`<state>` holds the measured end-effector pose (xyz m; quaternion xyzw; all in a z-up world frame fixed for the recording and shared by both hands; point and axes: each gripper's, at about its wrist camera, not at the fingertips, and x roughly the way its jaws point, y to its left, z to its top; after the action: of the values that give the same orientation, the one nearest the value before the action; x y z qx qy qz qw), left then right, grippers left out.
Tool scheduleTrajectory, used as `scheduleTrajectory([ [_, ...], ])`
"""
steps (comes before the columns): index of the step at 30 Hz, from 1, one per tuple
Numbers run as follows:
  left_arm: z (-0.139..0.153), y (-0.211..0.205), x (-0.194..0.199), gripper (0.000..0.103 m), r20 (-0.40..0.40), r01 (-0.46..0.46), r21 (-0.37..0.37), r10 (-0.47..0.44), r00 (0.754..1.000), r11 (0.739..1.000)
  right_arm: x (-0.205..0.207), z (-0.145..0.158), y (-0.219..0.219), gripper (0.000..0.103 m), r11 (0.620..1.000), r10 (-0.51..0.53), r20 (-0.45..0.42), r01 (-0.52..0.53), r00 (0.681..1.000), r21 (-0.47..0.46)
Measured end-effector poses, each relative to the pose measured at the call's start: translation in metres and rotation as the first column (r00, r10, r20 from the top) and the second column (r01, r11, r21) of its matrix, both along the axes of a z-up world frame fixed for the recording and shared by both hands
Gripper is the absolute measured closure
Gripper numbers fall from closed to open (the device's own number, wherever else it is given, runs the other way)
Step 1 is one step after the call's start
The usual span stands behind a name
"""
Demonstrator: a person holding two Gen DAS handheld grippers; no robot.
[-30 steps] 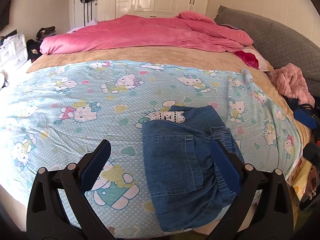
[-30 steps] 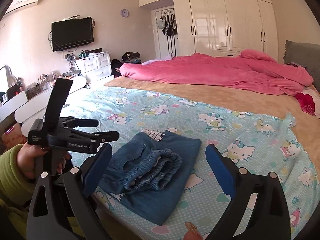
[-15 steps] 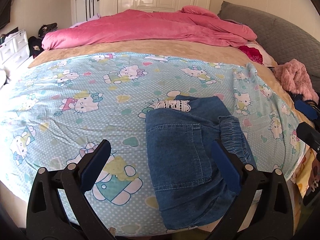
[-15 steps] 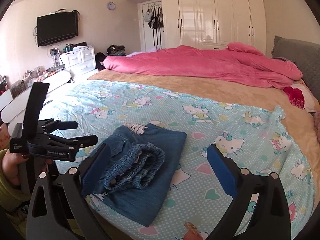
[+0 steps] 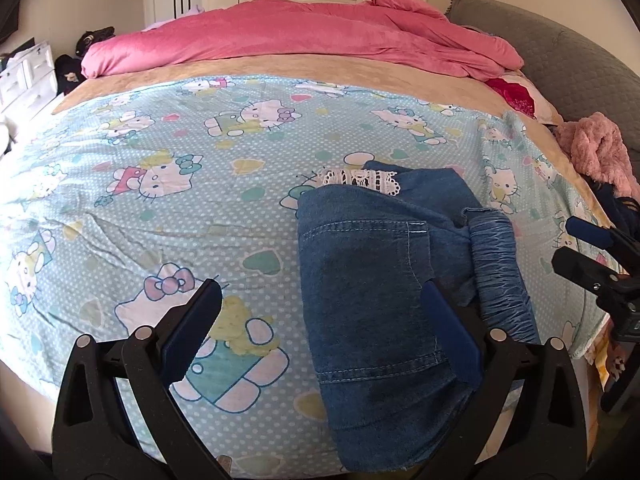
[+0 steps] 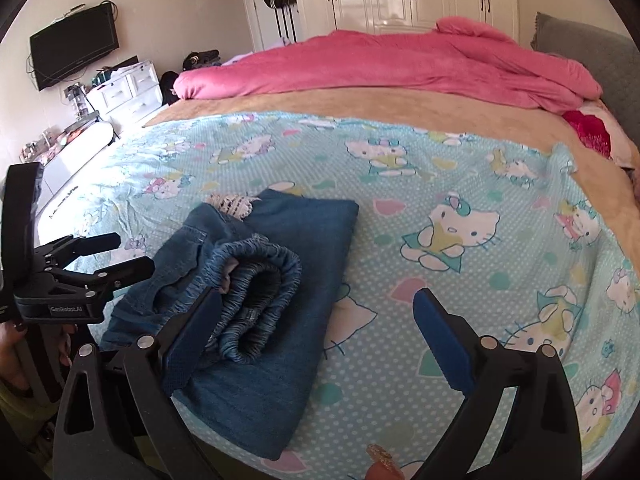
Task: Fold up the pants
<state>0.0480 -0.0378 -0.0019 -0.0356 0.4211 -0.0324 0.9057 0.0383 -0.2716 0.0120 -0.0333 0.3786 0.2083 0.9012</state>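
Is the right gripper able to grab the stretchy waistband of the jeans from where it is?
Probably yes. The right gripper is open and empty, and the waistband lies on top of the folded jeans, beside its left finger, with nothing covering it.

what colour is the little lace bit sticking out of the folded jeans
White, an openwork lace trim at the far edge of the blue denim pants. It shows best in the left wrist view.

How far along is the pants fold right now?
Mostly done: the denim pants lie in a compact folded stack on the cartoon sheet. Neither left gripper nor right gripper holds anything, jaws open. Left: perhaps flattening the bunched waistband.
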Motion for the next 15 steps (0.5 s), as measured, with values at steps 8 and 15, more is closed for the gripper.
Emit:
scheduleTrajectory([
  [8,-0.014,-0.004,0.01,0.01,-0.03,0.017,0.0,-0.017,0.999,1.0,0.022,-0.031,0.01,0.019,1.0,0.023,-0.122,-0.025,0.992,-0.019],
  [15,-0.024,-0.006,0.02,0.01,-0.052,0.024,-0.003,-0.024,0.998,1.0,0.032,-0.042,0.018,0.019,0.998,0.066,-0.156,-0.064,0.986,0.019],
])
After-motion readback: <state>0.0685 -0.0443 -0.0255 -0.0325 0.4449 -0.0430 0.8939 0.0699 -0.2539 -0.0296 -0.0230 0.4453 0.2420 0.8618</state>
